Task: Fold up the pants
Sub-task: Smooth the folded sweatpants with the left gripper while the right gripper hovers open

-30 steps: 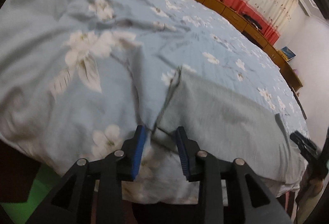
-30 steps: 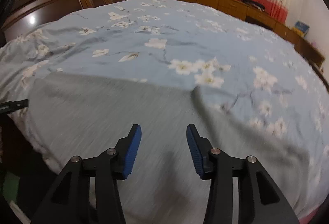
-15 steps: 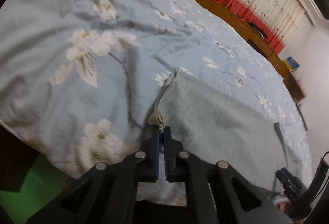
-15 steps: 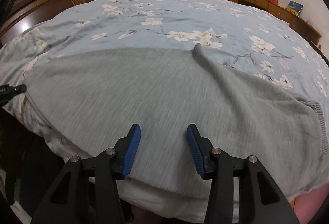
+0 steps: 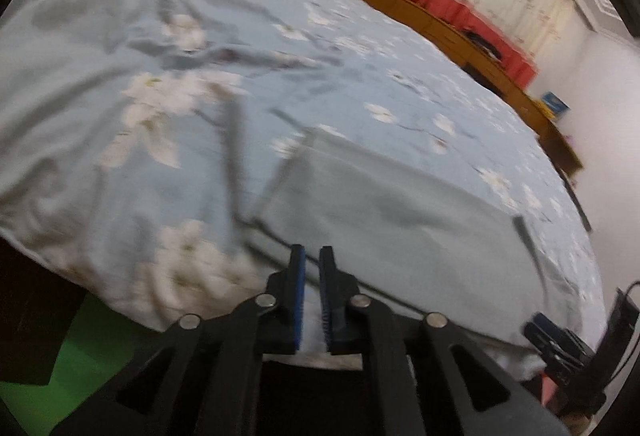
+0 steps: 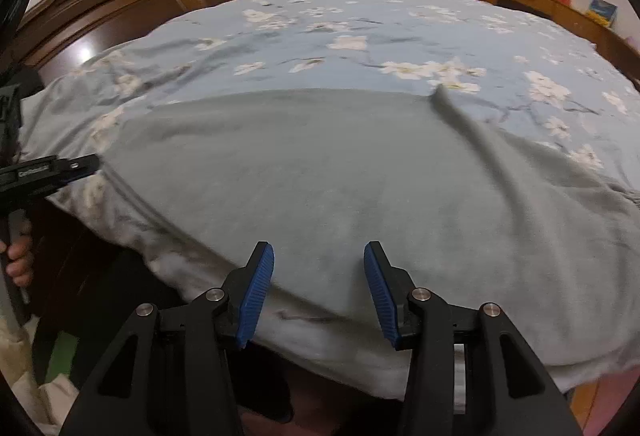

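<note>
Two grippers work the bed's near edge: the left gripper (image 5: 312, 256), clamped tight half a second ago, has just parted to a narrow gap with no cloth visibly between its pads, while the right gripper (image 6: 319, 260) hangs half-open, empty. Beyond, grey pants (image 6: 340, 171) lie flat on the floral bedspread (image 6: 360, 19), likely still unfolded.

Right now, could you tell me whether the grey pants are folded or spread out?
Spread out: the grey pants lie flat across the floral bedspread, no layer doubled over.
</note>
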